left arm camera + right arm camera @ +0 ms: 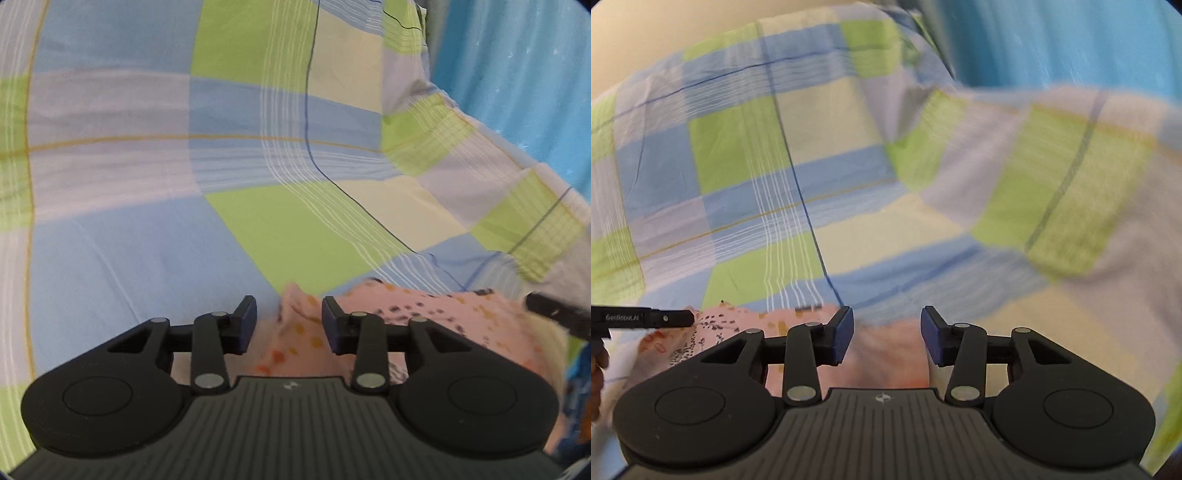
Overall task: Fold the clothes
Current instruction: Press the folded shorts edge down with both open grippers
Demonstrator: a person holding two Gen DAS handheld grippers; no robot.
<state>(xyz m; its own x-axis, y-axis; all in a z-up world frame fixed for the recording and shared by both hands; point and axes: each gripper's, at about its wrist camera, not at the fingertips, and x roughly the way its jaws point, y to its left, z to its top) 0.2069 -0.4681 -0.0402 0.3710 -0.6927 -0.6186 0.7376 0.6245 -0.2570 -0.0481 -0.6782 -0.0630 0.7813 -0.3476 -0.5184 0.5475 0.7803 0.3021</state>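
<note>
1. Left wrist view: pink patterned garment (399, 325) lies on the checked bedsheet (147, 240), at the bed's near side. Its long axis runs roughly left-right across the frame. A bunched, raised corner points up between the fingers.
2. Left hand-held gripper (289, 325): jaws well apart, released. The garment's bunched corner sits in the gap; cannot tell if either pad touches it.
3. Dark tip of the other tool (557, 314) comes in at the right edge, over the garment's far end.
4. Room: sheet is bare and flat ahead and to the left. At upper right it rises in a fold towards a blue curtain (517, 74).
5. Right wrist view: the same garment (738, 325) lies under and left of the fingers, long axis again left-right, on the bedsheet (738, 166).
6. Right hand-held gripper (886, 334): jaws wide, released, plain pink cloth showing in the gap. Contact not clear.
7. Left hand-held gripper (677, 318) enters from the left edge, tip at the garment's left end; its jaw opening is not readable here.
8. Room: open sheet ahead. The right half is blurred, with a raised fold and the blue curtain (1071, 44) behind.
</note>
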